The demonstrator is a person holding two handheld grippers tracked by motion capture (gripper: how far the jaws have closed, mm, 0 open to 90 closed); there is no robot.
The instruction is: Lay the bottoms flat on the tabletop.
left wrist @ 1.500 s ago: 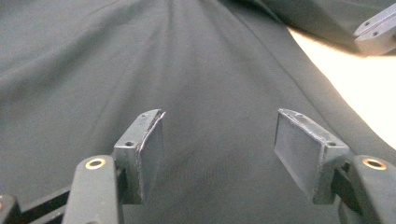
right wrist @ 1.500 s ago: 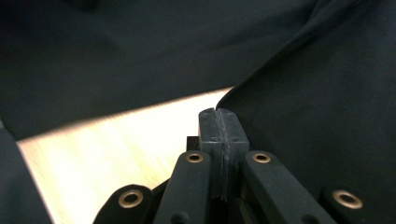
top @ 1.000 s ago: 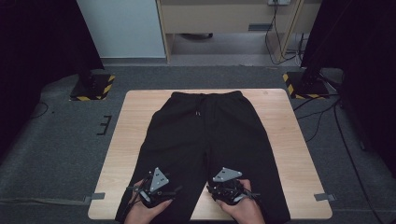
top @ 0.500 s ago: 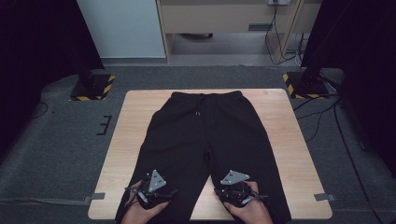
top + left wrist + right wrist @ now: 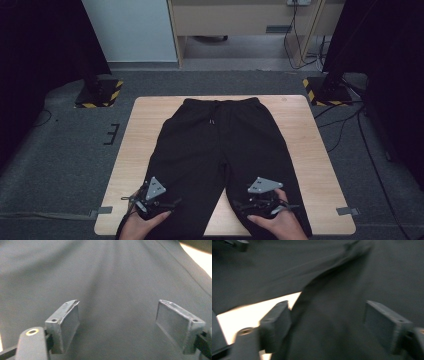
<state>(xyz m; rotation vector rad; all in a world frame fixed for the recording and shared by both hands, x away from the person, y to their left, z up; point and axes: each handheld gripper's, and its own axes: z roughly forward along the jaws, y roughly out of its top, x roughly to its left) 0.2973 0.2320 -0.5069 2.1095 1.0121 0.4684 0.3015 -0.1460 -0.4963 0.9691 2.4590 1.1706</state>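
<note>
Trousers: black trousers (image 5: 220, 150) lie flat on the wooden table (image 5: 305, 140), waistband at the far edge, two legs running toward the near edge and spreading apart.
Drawstring: a short cord (image 5: 212, 120) hangs at the middle of the waistband.
Table: bare wood shows to the left and right of the cloth, and in a wedge between the two legs near the front edge.
Left gripper: left gripper (image 5: 152, 200) sits over the near end of the left trouser leg, held by a hand (image 5: 142, 227) coming in from the bottom; in the left gripper view its jaws stand wide apart over smooth black cloth (image 5: 112, 290), nothing between them.
Right gripper: right gripper (image 5: 262, 200) sits over the near end of the right leg, held by the other hand (image 5: 280, 225); in the right gripper view, which is blurred, the jaws are wide apart, just above the leg's inner edge (image 5: 312, 295), with pale table (image 5: 249, 312) beside it.
Floor: grey carpet (image 5: 65, 150) surrounds the table, with cables (image 5: 350, 115) to the far right.
Containers: cannot tell of any on the table.
</note>
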